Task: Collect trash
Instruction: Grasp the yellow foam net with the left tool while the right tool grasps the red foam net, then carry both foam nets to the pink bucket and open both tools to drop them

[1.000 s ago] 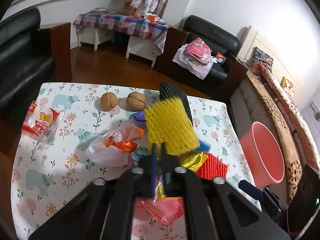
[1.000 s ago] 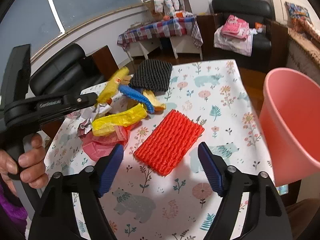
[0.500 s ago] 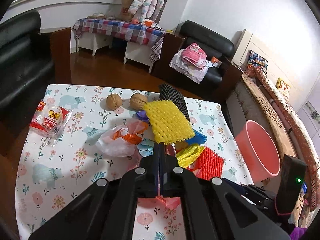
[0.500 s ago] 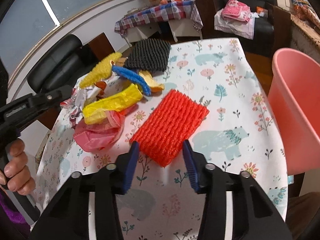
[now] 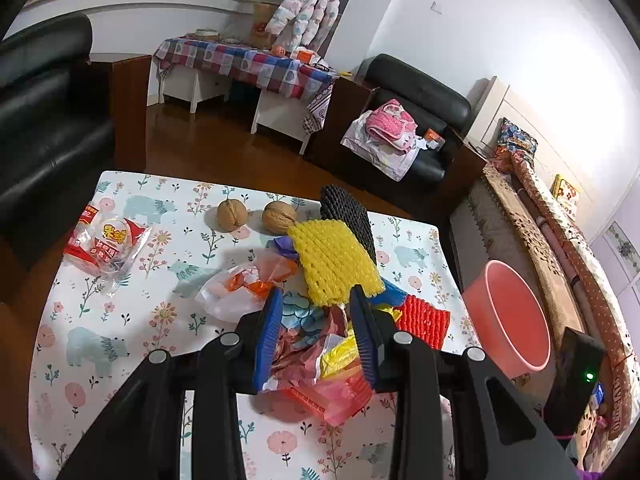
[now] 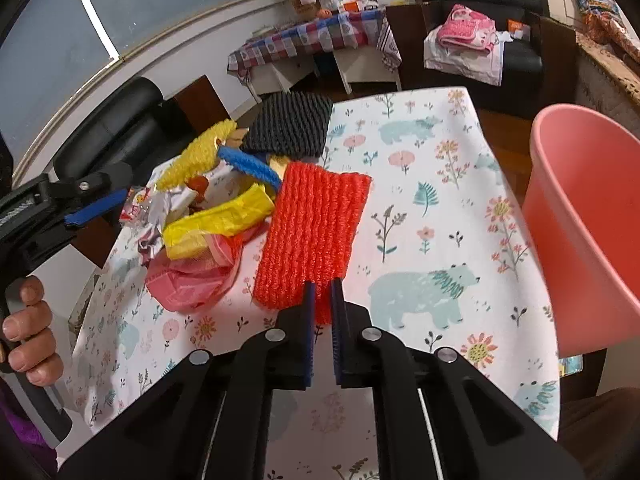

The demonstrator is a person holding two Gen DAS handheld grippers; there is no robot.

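A heap of trash lies on the floral tablecloth: yellow foam net [image 5: 334, 262], black foam net [image 5: 346, 214], red foam net [image 6: 316, 236], yellow bag [image 6: 220, 222], pink bag [image 6: 192, 276] and crumpled wrappers [image 5: 308, 334]. My right gripper [image 6: 323, 300] is shut on the near edge of the red foam net. My left gripper [image 5: 316, 336] is open above the wrappers, its jaws on either side of them. It also shows at the left of the right wrist view [image 6: 96, 206]. A pink bin [image 6: 588, 232] stands at the table's right edge.
Two walnuts [image 5: 256, 216] lie at the far side of the table [image 5: 120, 320]. A red-and-clear snack packet [image 5: 106, 242] lies at the far left. A white-orange plastic bag [image 5: 240, 292] sits left of the heap. A black sofa [image 5: 44, 120] stands left.
My left gripper, shut on a wrapper earlier, has opened over the heap. My right gripper has closed from wide open onto the red foam net.
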